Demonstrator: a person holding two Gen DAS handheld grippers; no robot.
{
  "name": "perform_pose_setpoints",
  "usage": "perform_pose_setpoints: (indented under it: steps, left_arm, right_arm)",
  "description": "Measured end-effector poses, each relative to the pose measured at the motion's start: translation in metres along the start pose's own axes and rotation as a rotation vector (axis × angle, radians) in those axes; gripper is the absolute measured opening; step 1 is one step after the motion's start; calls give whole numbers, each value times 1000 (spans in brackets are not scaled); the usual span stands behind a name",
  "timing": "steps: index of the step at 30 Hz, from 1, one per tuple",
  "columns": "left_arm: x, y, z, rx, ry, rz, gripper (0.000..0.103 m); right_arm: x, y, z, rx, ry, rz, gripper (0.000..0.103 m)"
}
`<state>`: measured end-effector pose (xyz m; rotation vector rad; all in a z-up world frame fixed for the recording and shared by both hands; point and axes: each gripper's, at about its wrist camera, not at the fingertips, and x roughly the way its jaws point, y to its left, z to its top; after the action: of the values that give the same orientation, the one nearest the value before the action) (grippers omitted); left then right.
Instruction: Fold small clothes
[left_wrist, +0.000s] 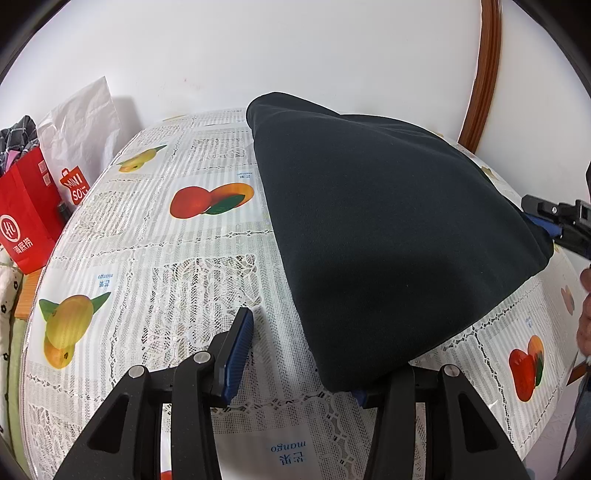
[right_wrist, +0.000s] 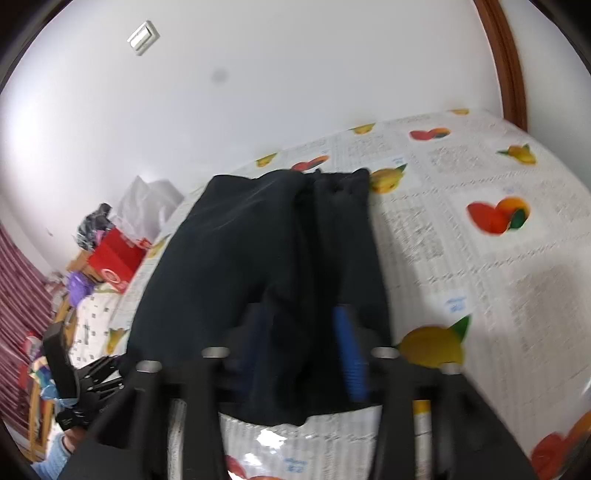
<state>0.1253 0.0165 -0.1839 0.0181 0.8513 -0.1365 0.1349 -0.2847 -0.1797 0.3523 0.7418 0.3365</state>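
A dark navy garment (left_wrist: 388, 229) lies folded on the fruit-print tablecloth (left_wrist: 192, 266). My left gripper (left_wrist: 299, 354) is open; its left finger (left_wrist: 236, 350) rests on the cloth beside the garment, and its right finger is hidden under the garment's near corner. My right gripper (right_wrist: 306, 354) straddles the garment's near edge (right_wrist: 280, 369), with fabric lying between its blue pads (right_wrist: 349, 354); the view is blurred. The right gripper also shows in the left wrist view (left_wrist: 554, 221) at the garment's right corner.
A red paper bag (left_wrist: 26, 218) and a white bag (left_wrist: 77, 147) stand off the table's left edge. A white wall is behind the table, with a brown wooden frame (left_wrist: 484, 74) at the right. A bed with clutter (right_wrist: 40, 332) shows left.
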Motion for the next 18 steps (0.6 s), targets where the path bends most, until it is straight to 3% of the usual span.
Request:
perform_pose_setpoints:
  steps: [7,9,13,16,18]
  left_arm:
    - [0,0,0,-1,0,-1,44]
    - [0,0,0,0,0,-1,44]
    - [0,0,0,6,0,8,44]
    - [0,-3,0,16,-3,19,45]
    - [0,-2,0,12,-3,13,45]
  right_arm:
    - [35,6,-8,38,37,-7,50]
    - [38,10,-5,33,40,2,17]
    - [24,14,2,-17,-31,27,14]
    - [6,-1,6,27,-86,108,13]
    - [6,-7,6,40,-81,95,6]
